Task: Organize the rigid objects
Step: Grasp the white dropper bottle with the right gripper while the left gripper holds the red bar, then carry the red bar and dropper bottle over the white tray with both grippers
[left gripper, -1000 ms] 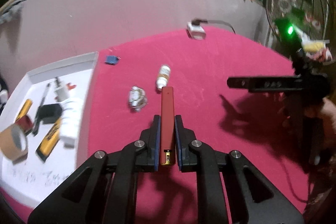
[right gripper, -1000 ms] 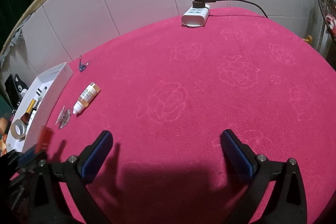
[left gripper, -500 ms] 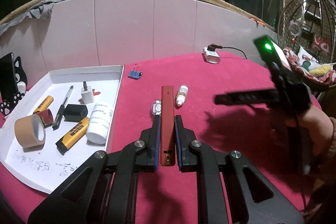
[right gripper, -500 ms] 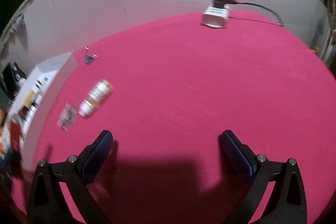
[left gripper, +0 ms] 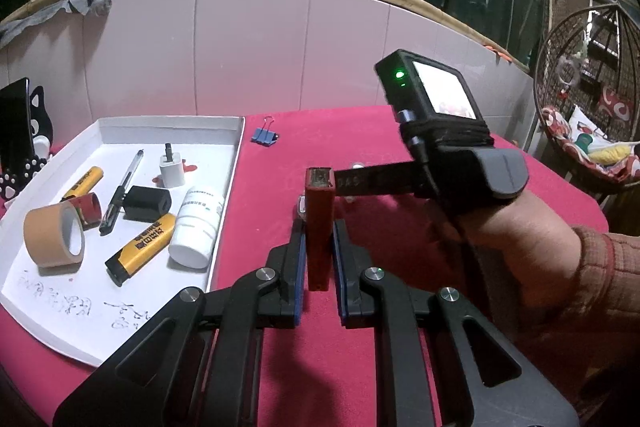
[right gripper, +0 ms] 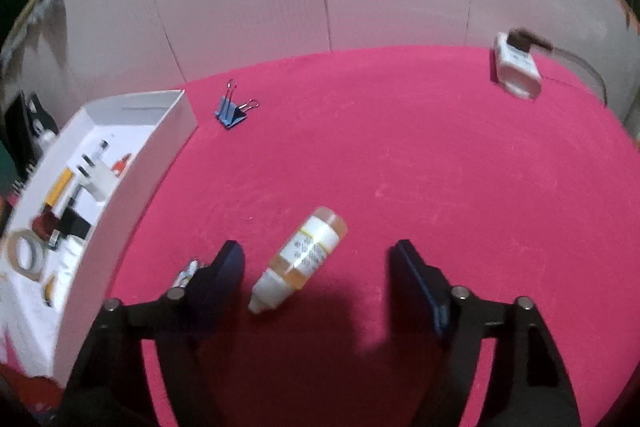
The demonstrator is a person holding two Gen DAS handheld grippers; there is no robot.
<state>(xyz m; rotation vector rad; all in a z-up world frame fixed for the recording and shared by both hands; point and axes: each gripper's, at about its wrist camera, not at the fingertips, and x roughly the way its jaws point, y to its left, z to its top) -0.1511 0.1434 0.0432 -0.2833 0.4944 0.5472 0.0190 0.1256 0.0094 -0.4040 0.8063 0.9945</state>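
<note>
- The left gripper is clamped on a slim dark-red lighter, a flat-sided bar held upright between the blue pads, its metal top end toward the camera
- The right gripper stands half wide, its jaws closing, with a small dropper bottle lying between them on the pink cloth; the pads are not touching it
- The bottle is clear with amber liquid, a white label round its middle and a white cap; it lies slanted, cap toward the camera and nearer the left finger
- The lighter hangs above the cloth, just right of the white tray
- In the tray lie a tape roll, two yellow lighters, a pen, a white pill bottle, a black block and a white plug
- A blue binder clip sits on the cloth beside the tray's far corner
- In the left wrist view the right hand and its tool cover the dropper bottle almost wholly
- A small pale thing beside the right gripper's left finger is mostly hidden and cannot be made out
- The right wrist view is blurred, so the label text is unreadable
- A white power adapter with a cable lies at the far right of the cloth
</note>
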